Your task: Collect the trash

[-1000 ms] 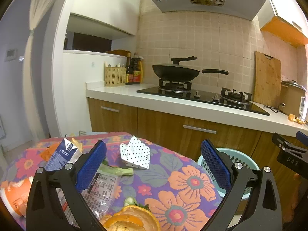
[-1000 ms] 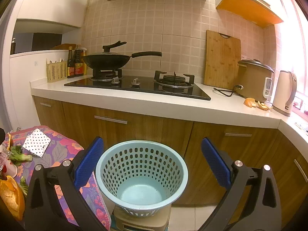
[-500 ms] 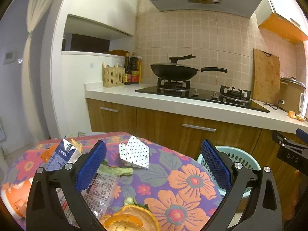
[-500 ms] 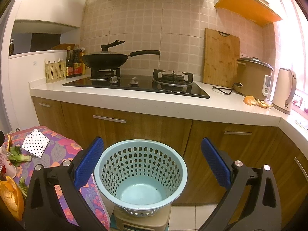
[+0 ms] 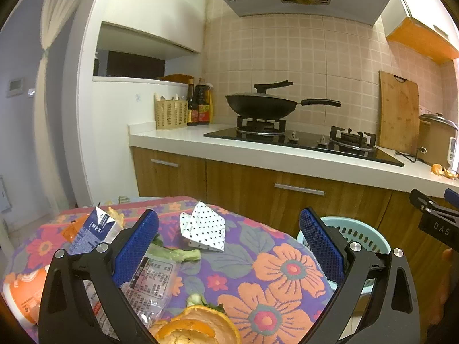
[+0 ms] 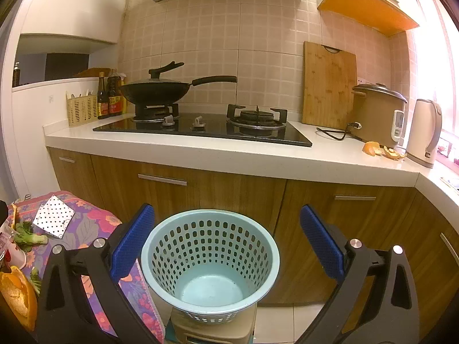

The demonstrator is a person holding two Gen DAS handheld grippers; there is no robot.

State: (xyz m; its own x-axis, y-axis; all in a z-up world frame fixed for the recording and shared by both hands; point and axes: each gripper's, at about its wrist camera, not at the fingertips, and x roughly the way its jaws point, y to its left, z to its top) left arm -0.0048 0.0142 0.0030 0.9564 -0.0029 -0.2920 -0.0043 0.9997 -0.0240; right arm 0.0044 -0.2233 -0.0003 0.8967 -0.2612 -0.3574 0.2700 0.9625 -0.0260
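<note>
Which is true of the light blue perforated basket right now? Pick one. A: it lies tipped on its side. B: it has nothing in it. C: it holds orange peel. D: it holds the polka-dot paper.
B: the right wrist view looks straight into the upright basket and shows only its bare bottom.

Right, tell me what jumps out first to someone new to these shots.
The flowered tablecloth strewn with trash grabs the eye: orange peel nearest the left gripper, a polka-dot paper further back, a milk carton at left. In the right view, the empty pale-blue basket sits framed by the open right gripper, below the counter.
</note>
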